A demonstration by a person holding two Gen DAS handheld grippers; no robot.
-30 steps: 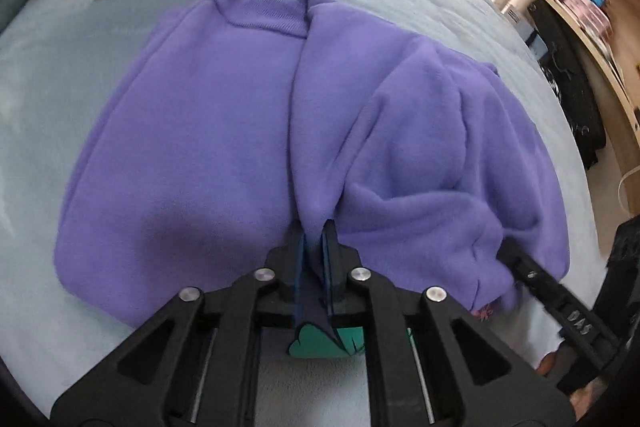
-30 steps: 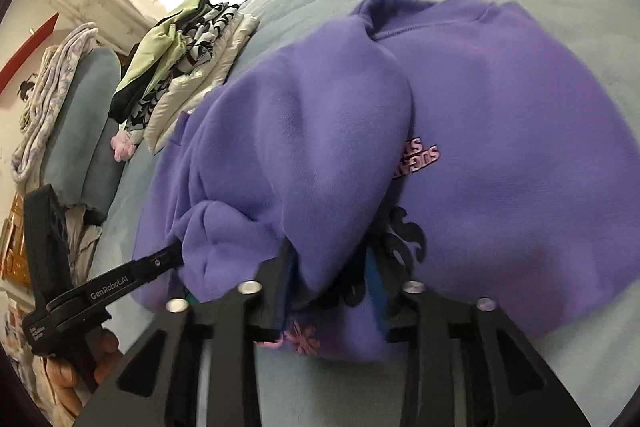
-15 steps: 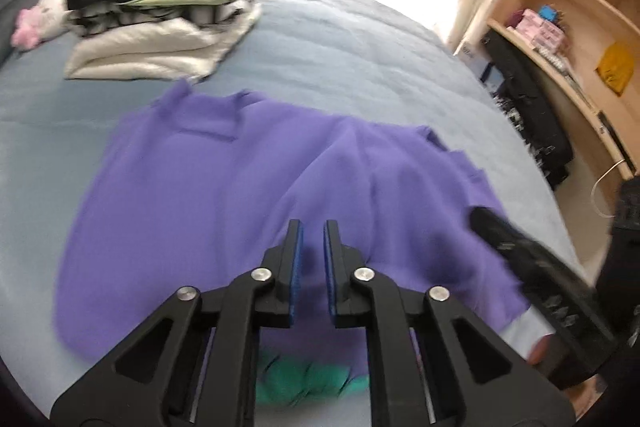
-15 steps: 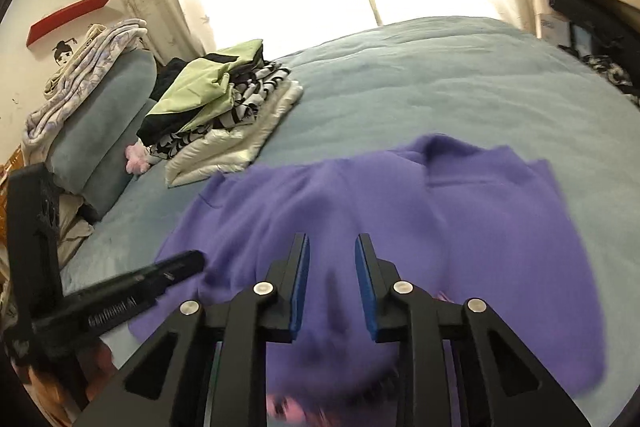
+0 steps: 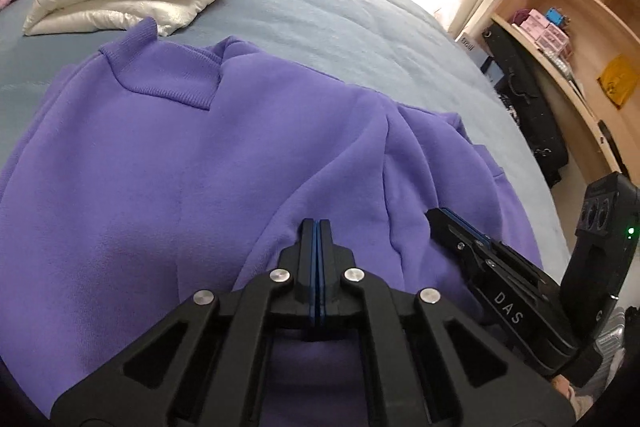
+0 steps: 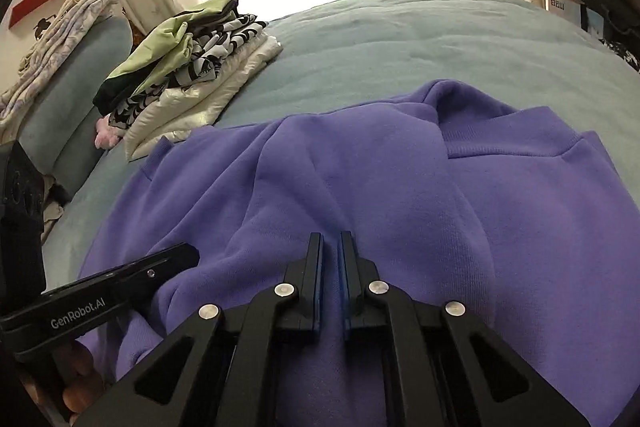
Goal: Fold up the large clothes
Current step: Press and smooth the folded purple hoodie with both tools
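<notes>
The purple sweatshirt (image 5: 168, 163) lies ahead of both grippers, collar farthest. The left gripper (image 5: 316, 227) is pressed together, empty; the right gripper (image 6: 330, 241) is slightly spread.

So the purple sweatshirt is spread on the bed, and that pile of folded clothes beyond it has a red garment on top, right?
Not quite. The purple sweatshirt does lie on the bed, but the top of the pile of folded clothes is a light green garment, not red, as the right wrist view shows.
</notes>
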